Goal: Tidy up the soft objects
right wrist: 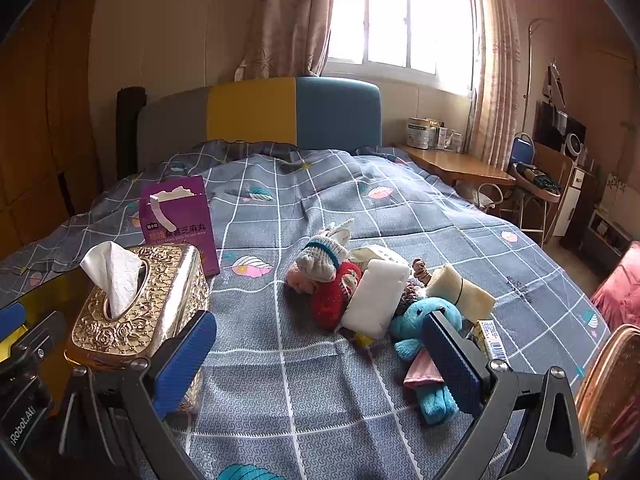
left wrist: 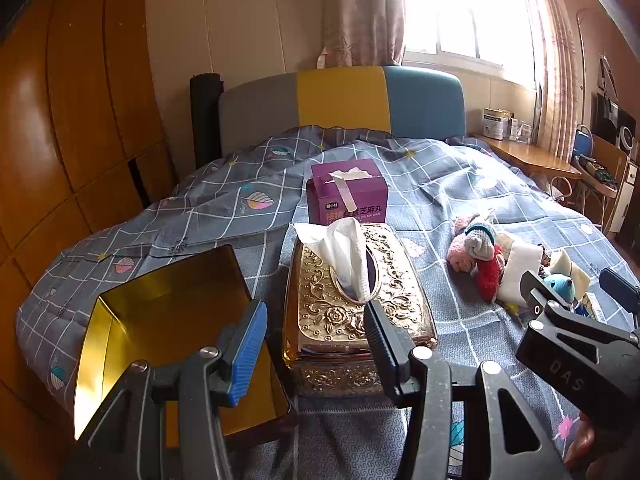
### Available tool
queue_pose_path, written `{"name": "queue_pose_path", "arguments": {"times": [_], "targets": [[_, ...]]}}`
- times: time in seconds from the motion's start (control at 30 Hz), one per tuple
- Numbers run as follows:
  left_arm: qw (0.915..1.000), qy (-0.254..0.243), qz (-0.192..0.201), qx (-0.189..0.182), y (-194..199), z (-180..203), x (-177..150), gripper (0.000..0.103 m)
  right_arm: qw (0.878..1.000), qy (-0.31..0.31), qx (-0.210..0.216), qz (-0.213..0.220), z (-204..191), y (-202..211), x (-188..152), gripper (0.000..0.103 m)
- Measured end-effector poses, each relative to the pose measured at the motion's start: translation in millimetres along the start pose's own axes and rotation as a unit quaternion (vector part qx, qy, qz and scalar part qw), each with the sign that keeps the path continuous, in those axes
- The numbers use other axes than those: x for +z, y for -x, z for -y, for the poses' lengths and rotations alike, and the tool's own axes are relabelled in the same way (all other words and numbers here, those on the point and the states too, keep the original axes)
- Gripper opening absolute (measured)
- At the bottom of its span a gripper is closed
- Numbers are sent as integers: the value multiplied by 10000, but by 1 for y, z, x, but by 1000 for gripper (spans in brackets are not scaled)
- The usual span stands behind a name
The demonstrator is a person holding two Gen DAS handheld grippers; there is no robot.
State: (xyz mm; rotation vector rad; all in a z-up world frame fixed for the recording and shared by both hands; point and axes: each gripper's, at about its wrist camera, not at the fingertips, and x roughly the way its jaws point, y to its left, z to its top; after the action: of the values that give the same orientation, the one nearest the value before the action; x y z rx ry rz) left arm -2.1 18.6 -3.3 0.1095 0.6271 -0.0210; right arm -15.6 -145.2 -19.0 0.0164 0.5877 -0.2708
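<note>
A pile of soft toys lies on the grey checked bedspread (right wrist: 320, 400): a blue plush elephant (right wrist: 420, 320), a white pad (right wrist: 376, 300), a red knitted piece (right wrist: 334, 300), a grey knitted doll (right wrist: 320, 262) and a rolled yellow cloth (right wrist: 460, 288). My right gripper (right wrist: 320, 360) is open over bare bedspread, its right finger against the elephant. The same pile (left wrist: 488, 260) sits at the right of the left wrist view. My left gripper (left wrist: 316, 344) is open with nothing between its fingers, in front of a gold tissue box (left wrist: 360, 320). An open gold tin (left wrist: 160, 320) lies to its left.
A purple carton (left wrist: 346, 192) stands behind the tissue box. A small printed box (right wrist: 492, 340) lies by the elephant. The padded headboard (right wrist: 260, 112) is at the back, a wooden wardrobe (left wrist: 60, 120) on the left, a desk (right wrist: 460, 164) and a chair (right wrist: 532, 184) on the right.
</note>
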Motion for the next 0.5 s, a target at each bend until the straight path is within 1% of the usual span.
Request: {"name": "queue_pose_path", "arguments": {"times": [0.5], "targets": [[9999, 64, 60, 54, 4, -4, -1, 51, 10000, 36, -1, 64, -4, 3, 0, 103]]}}
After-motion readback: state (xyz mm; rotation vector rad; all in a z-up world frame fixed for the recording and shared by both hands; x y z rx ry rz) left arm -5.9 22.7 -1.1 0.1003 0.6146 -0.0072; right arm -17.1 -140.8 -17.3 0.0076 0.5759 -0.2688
